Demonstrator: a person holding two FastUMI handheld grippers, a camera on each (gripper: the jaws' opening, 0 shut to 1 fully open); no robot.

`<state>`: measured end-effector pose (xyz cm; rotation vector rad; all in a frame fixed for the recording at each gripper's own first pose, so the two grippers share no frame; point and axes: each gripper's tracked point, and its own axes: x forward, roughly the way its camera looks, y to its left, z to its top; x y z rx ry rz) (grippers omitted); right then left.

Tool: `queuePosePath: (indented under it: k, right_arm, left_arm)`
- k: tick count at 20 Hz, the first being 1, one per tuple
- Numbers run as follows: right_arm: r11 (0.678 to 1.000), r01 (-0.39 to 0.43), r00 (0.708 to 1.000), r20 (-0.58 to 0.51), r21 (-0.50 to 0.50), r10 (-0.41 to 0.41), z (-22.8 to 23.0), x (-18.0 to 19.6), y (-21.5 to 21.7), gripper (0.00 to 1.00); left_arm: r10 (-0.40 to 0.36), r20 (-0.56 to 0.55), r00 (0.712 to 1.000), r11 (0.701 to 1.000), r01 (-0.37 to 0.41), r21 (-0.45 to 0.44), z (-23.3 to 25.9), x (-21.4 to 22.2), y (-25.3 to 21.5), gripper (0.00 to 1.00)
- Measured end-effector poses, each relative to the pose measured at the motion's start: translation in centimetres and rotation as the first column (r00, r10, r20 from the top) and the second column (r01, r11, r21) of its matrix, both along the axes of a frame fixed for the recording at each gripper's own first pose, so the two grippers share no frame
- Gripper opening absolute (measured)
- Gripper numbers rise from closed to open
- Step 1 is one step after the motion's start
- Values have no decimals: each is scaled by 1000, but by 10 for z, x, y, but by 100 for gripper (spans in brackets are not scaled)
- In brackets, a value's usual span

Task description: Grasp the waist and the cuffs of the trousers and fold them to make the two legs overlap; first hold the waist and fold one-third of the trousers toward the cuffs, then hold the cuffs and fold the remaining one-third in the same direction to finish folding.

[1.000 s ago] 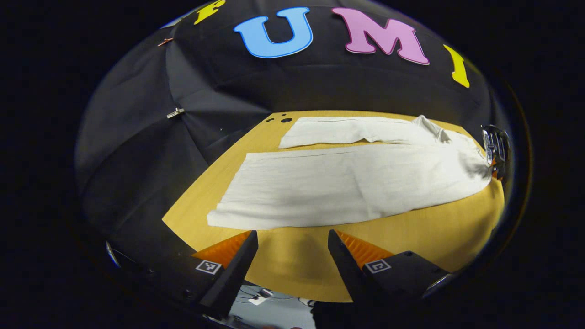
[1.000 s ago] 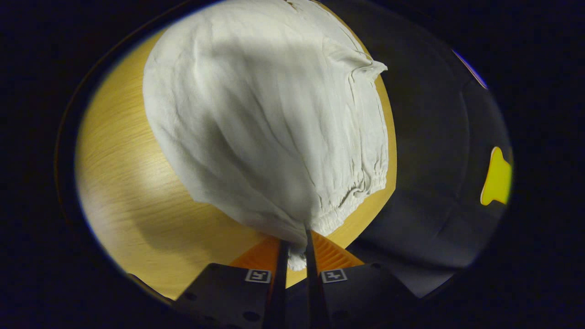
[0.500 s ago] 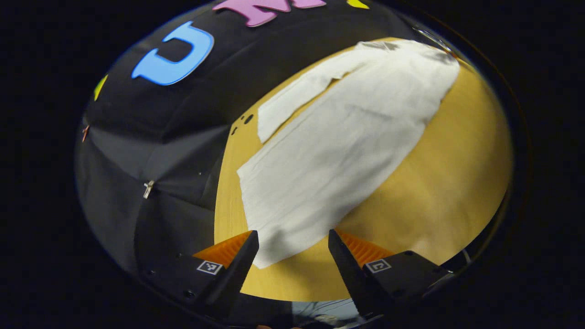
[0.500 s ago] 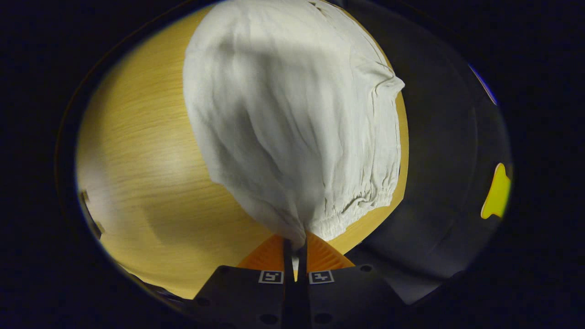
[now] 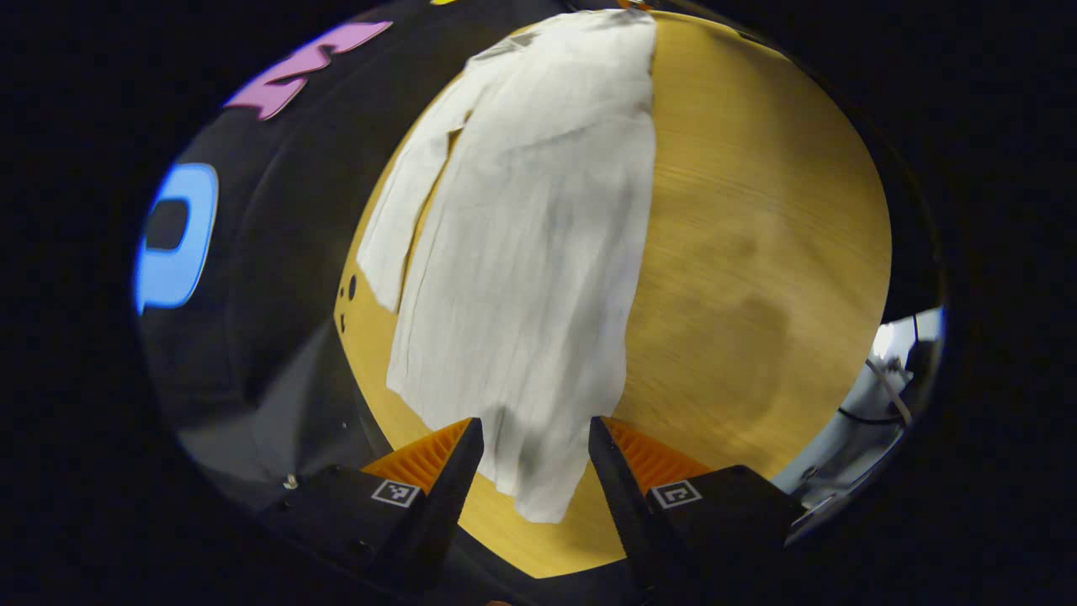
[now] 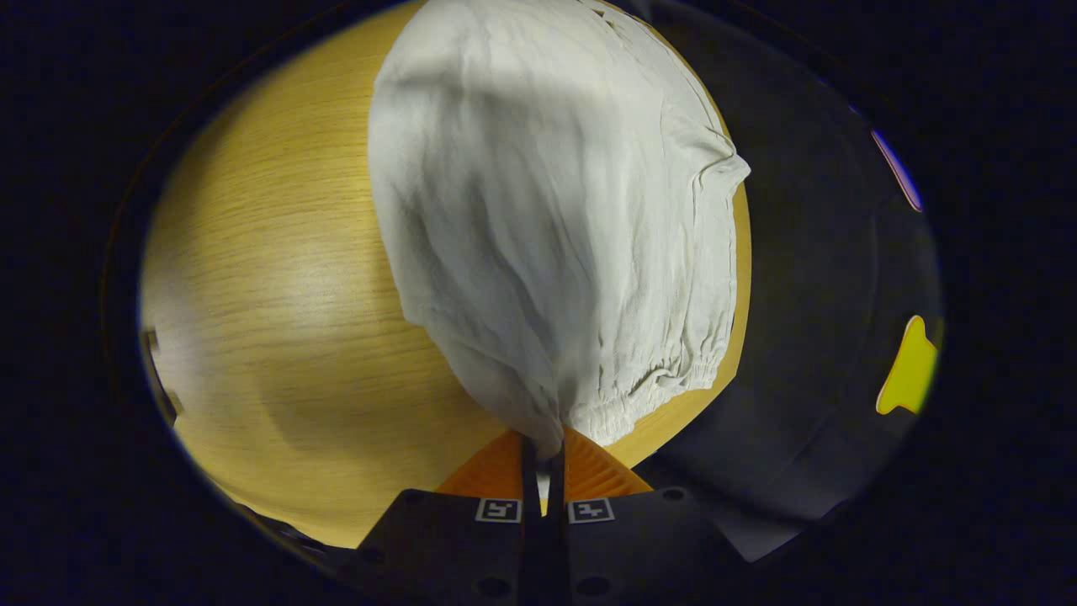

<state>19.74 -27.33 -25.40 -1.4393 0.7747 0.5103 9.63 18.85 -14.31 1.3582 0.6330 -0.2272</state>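
Left gripper view looks down the length of the white trousers (image 5: 530, 252), spread flat on the wooden desk (image 5: 757, 252). Both legs run side by side away from the camera, the narrower one at the left. The left tongs (image 5: 532, 438) are spread wide, one finger on each side of the nearer leg's cuff (image 5: 538, 480), without pressing it. At the right edge, some cables show past the desk. Right gripper view shows the gathered elastic waist (image 6: 648, 387) instead, with the right tongs (image 6: 543, 450) pressed together on its corner, the cloth bunching upward from the pinch.
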Motion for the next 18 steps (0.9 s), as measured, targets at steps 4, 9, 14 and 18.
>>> queuePosePath:
  k: [4, 9, 14, 18]
  right_arm:
    - [1000, -5, 1000, 4, -12, 5, 0, 2, 0, 5]
    - [1000, -6, 1000, 7, -20, 6, -1, 2, -2, 5]
    - [1000, -8, 1000, 12, -24, 9, -1, 3, -3, 5]
    - [1000, 1, 999, 36, -6, -1, 0, 4, -4, 5]
  left_arm:
    - [7, -101, 995, 1000, -5, 22, 0, 5, -3, 84]
    - [48, -67, 997, 999, -47, 25, 1, 12, -2, 60]
    - [12, 4, 1000, 998, -12, 68, 5, 18, -7, 8]
    - [27, 64, 998, 999, -30, 43, 4, 20, -6, 6]
